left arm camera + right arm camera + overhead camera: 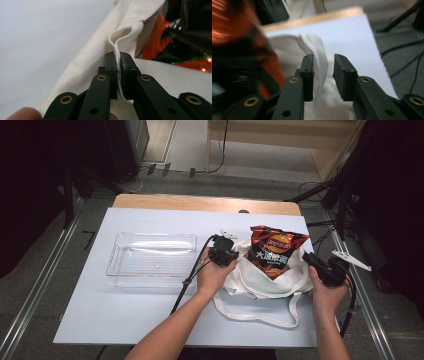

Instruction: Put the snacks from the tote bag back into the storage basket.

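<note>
A white cloth tote bag (260, 281) lies on the white table, with a red and black chip bag (274, 251) standing half out of its mouth. My left gripper (223, 255) is at the bag's left rim. In the left gripper view it (118, 58) is shut on a thin fold of the bag's cloth (87, 62), and the chip bag (185, 32) lies beyond. My right gripper (320, 265) is at the bag's right rim. In the right gripper view its jaws (323, 62) stand apart with the white strap (318, 52) between them, resting against one jaw only.
A clear plastic tray (114, 255) lies to the left of the bag. The bag's long handle loops toward the table's (150, 315) front edge. A tripod and cables stand off the table's right side.
</note>
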`<action>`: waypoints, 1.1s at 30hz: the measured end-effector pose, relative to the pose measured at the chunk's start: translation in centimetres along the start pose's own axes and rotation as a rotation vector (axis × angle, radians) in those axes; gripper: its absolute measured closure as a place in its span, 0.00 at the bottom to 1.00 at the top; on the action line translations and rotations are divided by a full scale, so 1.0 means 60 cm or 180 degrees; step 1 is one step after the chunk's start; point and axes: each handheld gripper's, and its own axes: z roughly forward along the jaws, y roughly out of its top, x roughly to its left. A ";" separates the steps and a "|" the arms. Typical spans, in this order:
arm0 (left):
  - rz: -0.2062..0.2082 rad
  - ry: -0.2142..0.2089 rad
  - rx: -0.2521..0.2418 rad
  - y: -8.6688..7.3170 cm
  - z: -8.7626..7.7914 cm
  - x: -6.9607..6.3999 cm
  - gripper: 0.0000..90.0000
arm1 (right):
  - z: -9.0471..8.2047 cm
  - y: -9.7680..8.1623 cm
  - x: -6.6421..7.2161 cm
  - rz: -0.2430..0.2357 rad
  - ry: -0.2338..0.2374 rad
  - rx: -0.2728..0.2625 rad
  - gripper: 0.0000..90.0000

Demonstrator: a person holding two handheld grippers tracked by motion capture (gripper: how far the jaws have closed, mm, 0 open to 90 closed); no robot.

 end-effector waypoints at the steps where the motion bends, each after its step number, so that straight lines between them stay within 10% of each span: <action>1: -0.0014 -0.0001 -0.0014 -0.002 0.001 0.000 0.96 | -0.017 -0.003 0.008 0.0033 0.0031 -0.0104 0.78; 7: -0.0021 -0.0020 -0.0029 -0.005 0.001 -0.003 0.96 | -0.098 -0.052 0.109 -0.0569 0.0364 -0.0409 0.93; 11: -0.0082 -0.0096 -0.0050 -0.007 -0.005 -0.004 0.96 | -0.067 -0.062 0.165 -0.0798 0.0647 -0.0067 0.95; 22: -0.0171 -0.0178 -0.0164 0.002 -0.011 -0.003 0.90 | -0.004 -0.120 0.184 -0.0756 0.0579 0.0586 1.00; 30: -0.0151 -0.0070 -0.0139 0.016 -0.008 0.000 0.93 | 0.004 -0.149 0.188 -0.1165 0.0481 0.1058 1.00; 33: -0.0114 -0.0019 -0.0174 0.010 -0.005 -0.003 0.92 | 0.004 -0.141 0.179 -0.0986 0.0583 0.1096 1.00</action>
